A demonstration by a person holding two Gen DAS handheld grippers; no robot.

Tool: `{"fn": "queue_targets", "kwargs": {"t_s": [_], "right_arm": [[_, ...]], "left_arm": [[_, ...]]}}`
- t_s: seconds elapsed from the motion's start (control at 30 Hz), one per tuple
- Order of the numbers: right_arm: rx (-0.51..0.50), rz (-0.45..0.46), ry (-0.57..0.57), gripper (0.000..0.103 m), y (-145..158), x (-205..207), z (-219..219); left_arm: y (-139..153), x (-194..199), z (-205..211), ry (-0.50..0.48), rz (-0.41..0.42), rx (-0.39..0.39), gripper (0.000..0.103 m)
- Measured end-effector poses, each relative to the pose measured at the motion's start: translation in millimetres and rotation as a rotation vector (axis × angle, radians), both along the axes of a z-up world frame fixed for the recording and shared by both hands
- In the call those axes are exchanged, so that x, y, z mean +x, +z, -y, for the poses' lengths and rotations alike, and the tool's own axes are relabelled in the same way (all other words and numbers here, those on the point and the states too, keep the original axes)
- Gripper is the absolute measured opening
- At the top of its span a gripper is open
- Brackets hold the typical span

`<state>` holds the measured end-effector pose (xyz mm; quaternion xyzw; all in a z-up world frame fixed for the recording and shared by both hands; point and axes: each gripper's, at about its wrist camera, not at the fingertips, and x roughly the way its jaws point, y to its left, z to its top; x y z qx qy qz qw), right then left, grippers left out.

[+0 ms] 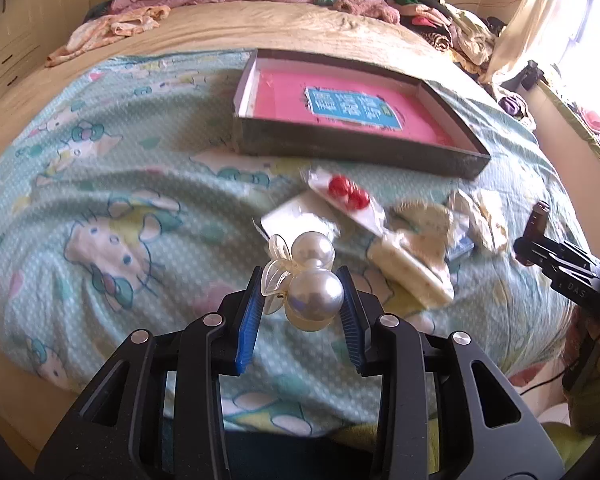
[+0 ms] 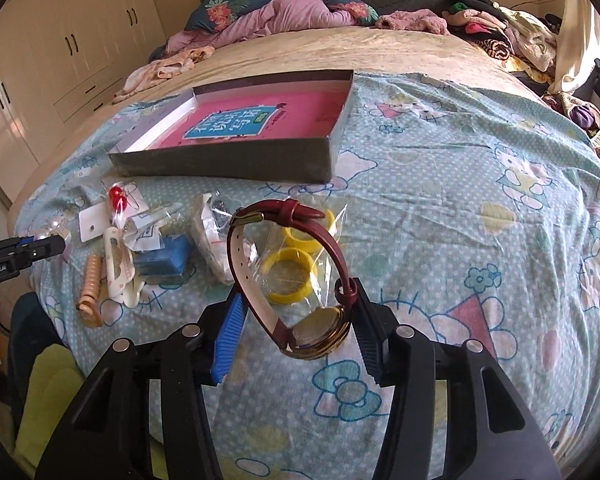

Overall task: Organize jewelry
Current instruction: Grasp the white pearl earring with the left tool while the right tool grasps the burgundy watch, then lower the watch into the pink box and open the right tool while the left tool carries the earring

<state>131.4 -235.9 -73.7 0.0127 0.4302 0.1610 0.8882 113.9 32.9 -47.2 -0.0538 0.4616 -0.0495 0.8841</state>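
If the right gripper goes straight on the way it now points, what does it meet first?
Probably the clear bag of yellow rings lying on the bedsheet, just beyond the watch that the right gripper holds; depth is uncertain.

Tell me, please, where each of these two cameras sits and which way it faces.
Left wrist: on the left gripper, looking down along its jaws at the bed; they clamp a pearl hair clip. The right gripper shows at the edge.
Right wrist: on the right gripper, same direction; its jaws hold a red-strapped watch. The left gripper shows.
Shared: the open box and the jewelry pile.
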Motion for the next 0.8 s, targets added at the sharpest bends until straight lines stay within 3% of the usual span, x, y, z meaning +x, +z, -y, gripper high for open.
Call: {"fn": "queue_targets", "kwargs": {"t_s": [0.8], "right_arm": [[0.058, 0.147, 0.010, 0.046, 54, 72, -27]], "left_arm": [[36, 79, 0, 0.009, 0.073, 0.007, 0.028]]}}
